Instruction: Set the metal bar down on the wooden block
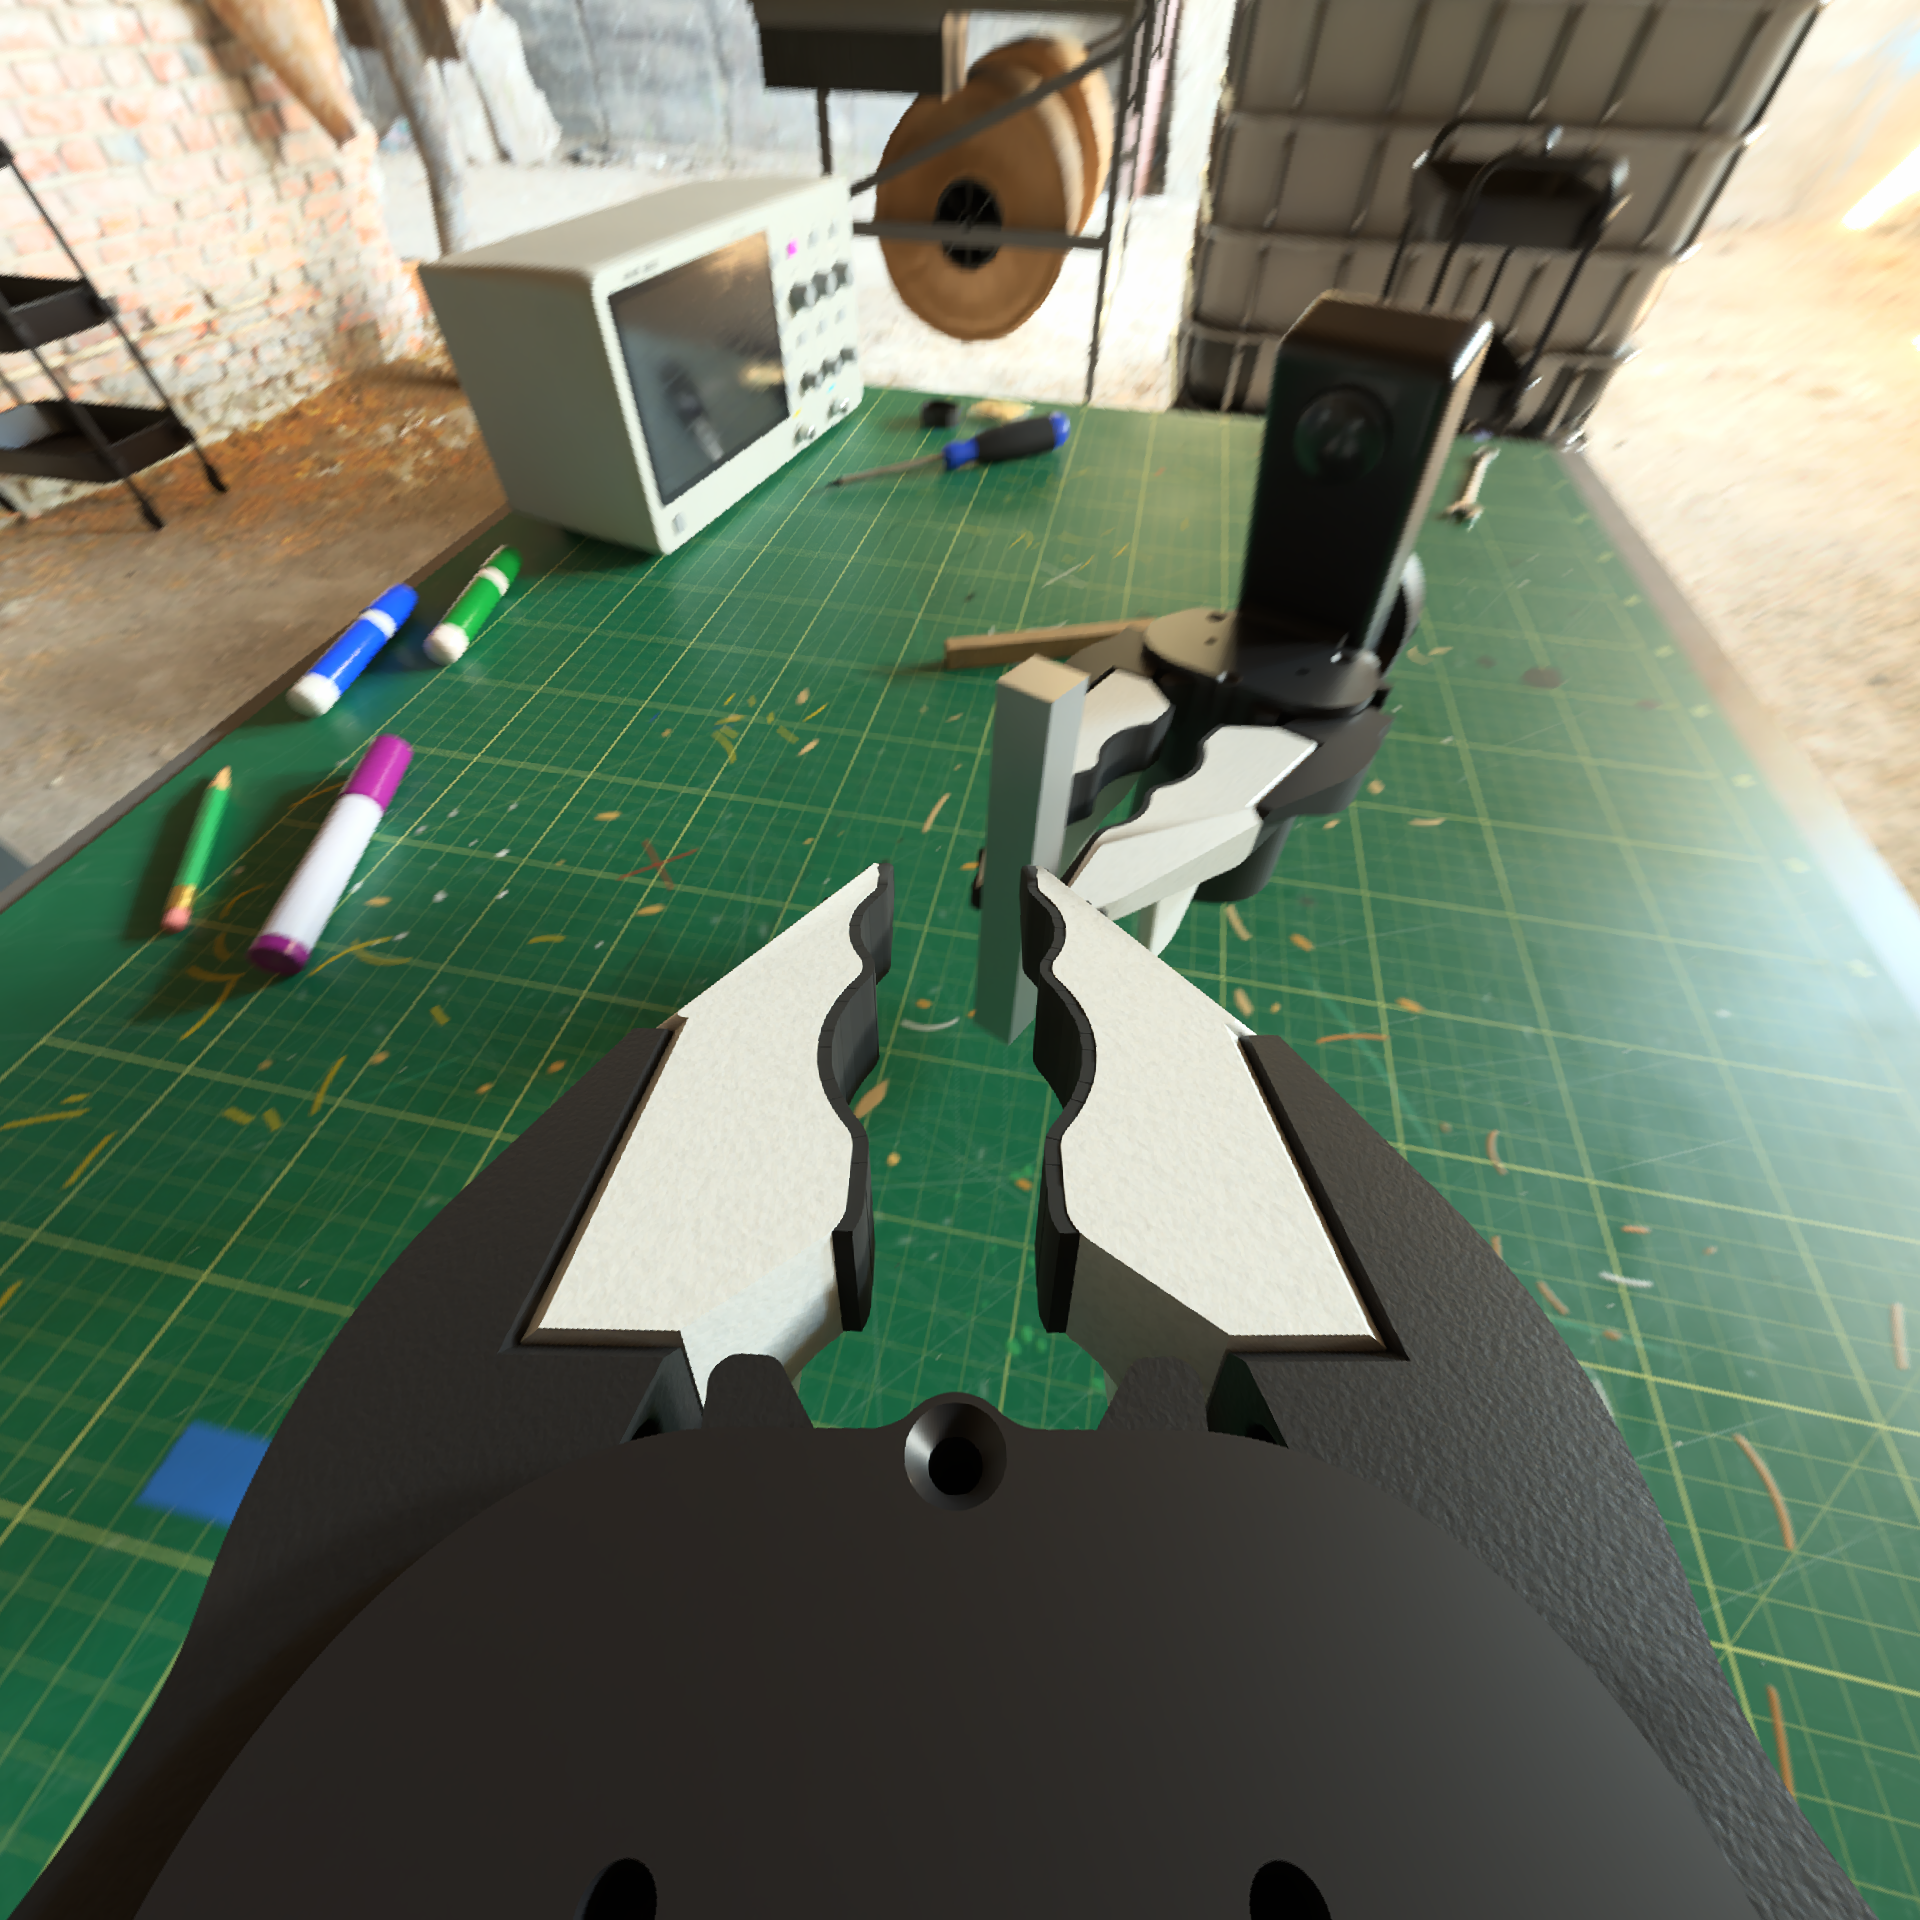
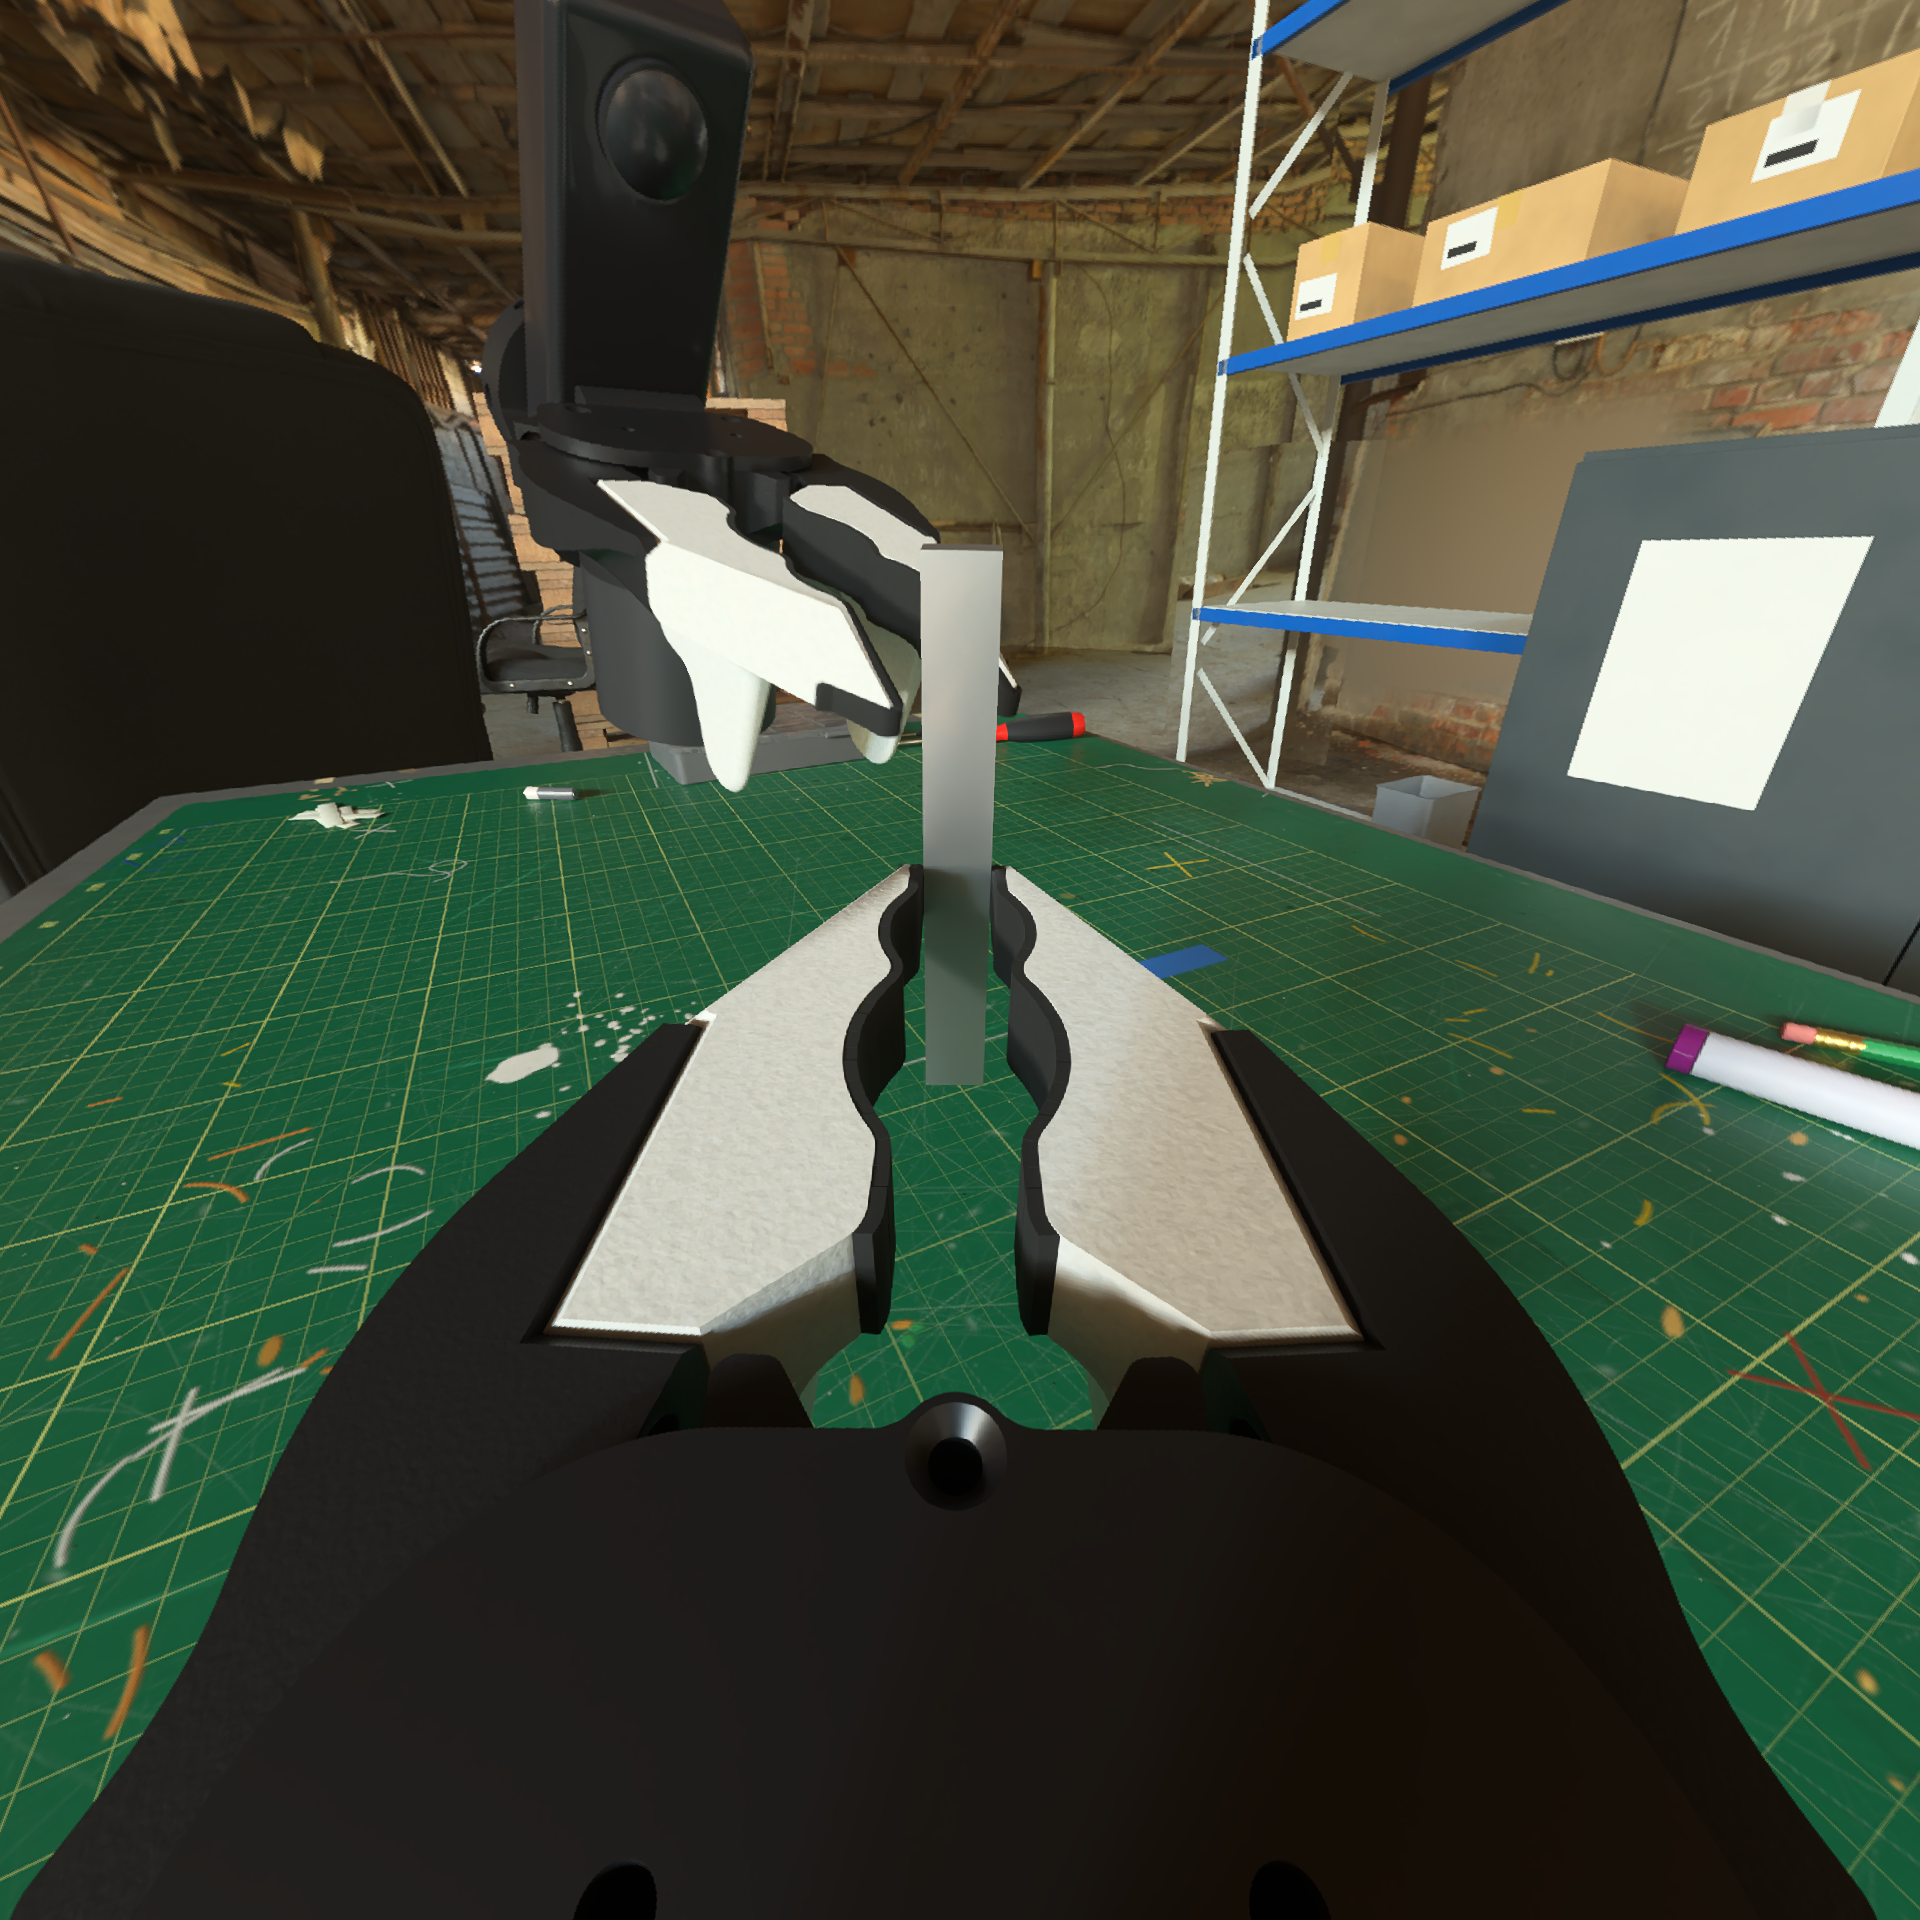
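Metal bar: upright above the table, gripped low on its length between your right tongs, which are closed narrow on it. Left tongs: parted, empty, the bar just beyond their tips at 12 o'clock. Wooden block: flat on the table, at 1 o'clock behind the bar. Markers: at 10 o'clock.

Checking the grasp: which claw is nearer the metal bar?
Right. The right claw closes on the metal bar; the left claw is open, bar beside one fingertip.
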Robot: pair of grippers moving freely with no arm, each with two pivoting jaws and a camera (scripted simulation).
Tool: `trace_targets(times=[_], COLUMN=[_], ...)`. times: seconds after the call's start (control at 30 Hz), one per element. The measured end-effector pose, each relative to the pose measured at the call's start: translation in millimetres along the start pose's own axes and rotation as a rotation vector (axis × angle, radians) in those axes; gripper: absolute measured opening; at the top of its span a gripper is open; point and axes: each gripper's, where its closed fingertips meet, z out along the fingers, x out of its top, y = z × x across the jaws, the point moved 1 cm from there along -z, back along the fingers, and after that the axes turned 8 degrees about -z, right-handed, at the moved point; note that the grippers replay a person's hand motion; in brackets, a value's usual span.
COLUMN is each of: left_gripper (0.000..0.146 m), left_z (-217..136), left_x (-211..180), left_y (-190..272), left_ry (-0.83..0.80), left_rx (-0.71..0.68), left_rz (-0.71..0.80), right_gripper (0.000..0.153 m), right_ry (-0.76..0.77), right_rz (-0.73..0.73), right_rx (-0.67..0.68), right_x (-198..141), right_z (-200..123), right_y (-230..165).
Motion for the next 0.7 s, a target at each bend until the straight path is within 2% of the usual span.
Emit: trace_targets(times=[0.1, 0.27, 0.47, 0.6, 0.7], left_gripper=[0.026, 0.027, 0.028, 0.033, 0.036], left_z=[5, 16, 0, 6, 15], left_x=[5, 0, -6, 4, 5], left_y=[12, 13, -11, 6, 10], left_ry=[0.046, 0.039, 0.057, 0.117, 0.130], left_rx=[-0.065, -0.055, 0.063, -0.031, -0.051], left_rz=[-0.011, -0.011, -0.057, -0.066, -0.076], right_gripper=[0.012, 0.012, 0.012, 0.012, 0.012], right_ry=[-0.002, -0.003, 0.002, -0.008, -0.011], right_rz=[-0.003, 0.002, 0.009, 0.010, 0.010], right_rx=[0.004, 0.004, -0.018, -0.013, -0.011], right_x=[0, -1, 1, -1, -2], right_z=[1, 1, -1, 1, 1], right_y=[-2, -2, 3, 1, 1])
